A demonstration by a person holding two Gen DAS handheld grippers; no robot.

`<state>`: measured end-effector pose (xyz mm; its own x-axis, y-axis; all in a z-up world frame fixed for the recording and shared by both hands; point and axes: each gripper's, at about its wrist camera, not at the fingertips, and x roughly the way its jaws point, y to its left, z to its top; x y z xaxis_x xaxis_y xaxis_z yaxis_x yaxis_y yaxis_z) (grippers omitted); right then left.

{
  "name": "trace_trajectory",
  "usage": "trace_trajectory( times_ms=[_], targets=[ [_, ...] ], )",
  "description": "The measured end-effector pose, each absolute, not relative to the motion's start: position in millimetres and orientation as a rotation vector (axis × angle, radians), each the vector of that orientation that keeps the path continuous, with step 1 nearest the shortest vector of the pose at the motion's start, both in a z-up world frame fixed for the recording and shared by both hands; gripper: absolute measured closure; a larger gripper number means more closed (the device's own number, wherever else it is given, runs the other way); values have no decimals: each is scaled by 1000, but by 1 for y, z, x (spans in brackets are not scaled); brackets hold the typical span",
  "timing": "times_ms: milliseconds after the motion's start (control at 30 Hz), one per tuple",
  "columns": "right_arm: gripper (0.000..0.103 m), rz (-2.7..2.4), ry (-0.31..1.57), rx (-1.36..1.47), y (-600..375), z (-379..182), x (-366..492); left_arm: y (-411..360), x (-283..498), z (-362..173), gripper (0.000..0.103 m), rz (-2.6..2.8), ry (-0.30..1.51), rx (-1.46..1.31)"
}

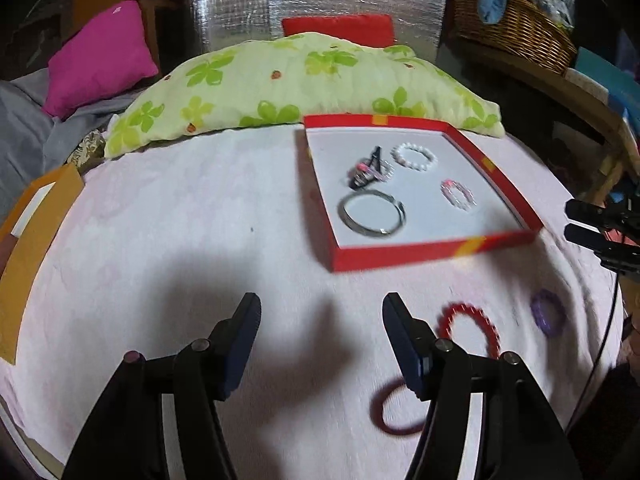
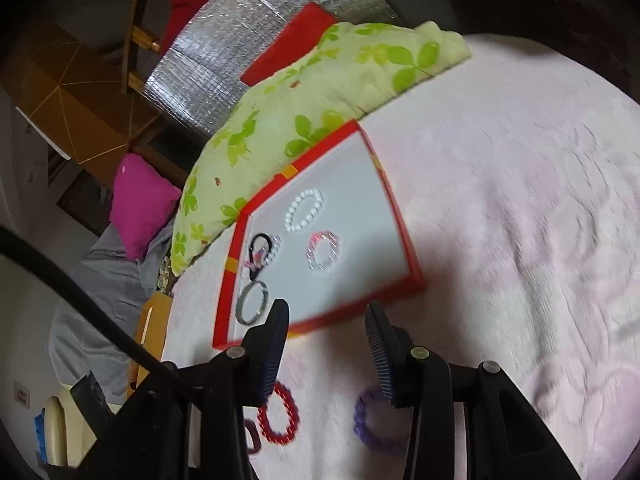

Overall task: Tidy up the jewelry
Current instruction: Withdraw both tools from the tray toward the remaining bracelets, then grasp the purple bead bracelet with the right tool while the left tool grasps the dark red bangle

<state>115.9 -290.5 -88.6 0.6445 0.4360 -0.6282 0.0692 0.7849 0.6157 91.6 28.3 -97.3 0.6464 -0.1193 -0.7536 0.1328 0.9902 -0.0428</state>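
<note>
Nearest the left wrist camera, the left gripper is seen above the pale pink bedspread, its jaws spread apart with nothing between them. Just right of its right finger, a red beaded bracelet lies on the bedspread; a dark red hair band lies nearer the camera, partly hidden by that finger, and a purple bracelet lies further right. Beyond them, the red-rimmed tray is shown holding a silver bangle, a black clip tangled with a small beaded piece, a white pearl bracelet and a pink-and-clear bead bracelet. Behind the tray, a green floral pillow is seen, with a magenta cushion at far left and a wicker basket at far right. At the right edge the right gripper enters. In the right wrist view, the right gripper is shown partly open and empty, with the red bracelet and the purple one below its fingers and the tray beyond them.
</note>
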Motion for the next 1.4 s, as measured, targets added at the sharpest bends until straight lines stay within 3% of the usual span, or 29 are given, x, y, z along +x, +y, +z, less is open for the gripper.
trace_trajectory(
  times_ms=[500,800,867,933,967,1200,1400],
  targets=[
    [60,222,992,627,-289,-122,67,10,43,-116,39,-315,896,60],
    [60,73,1012,411,-267,-132,74,11,48,-125,39,-332,921,36],
    [68,41,1005,281,-252,-132,74,10,49,-127,39,-329,933,42],
    [86,22,993,169,-238,-132,73,7,48,-130,39,-343,945,52],
    [90,25,984,132,-232,-132,73,5,48,-131,39,-354,950,54],
    [92,92,871,209,-237,-115,66,-4,48,-139,39,-427,1005,38],
    [92,118,901,357,-255,-122,70,-6,47,-141,39,-434,987,34]
  ],
)
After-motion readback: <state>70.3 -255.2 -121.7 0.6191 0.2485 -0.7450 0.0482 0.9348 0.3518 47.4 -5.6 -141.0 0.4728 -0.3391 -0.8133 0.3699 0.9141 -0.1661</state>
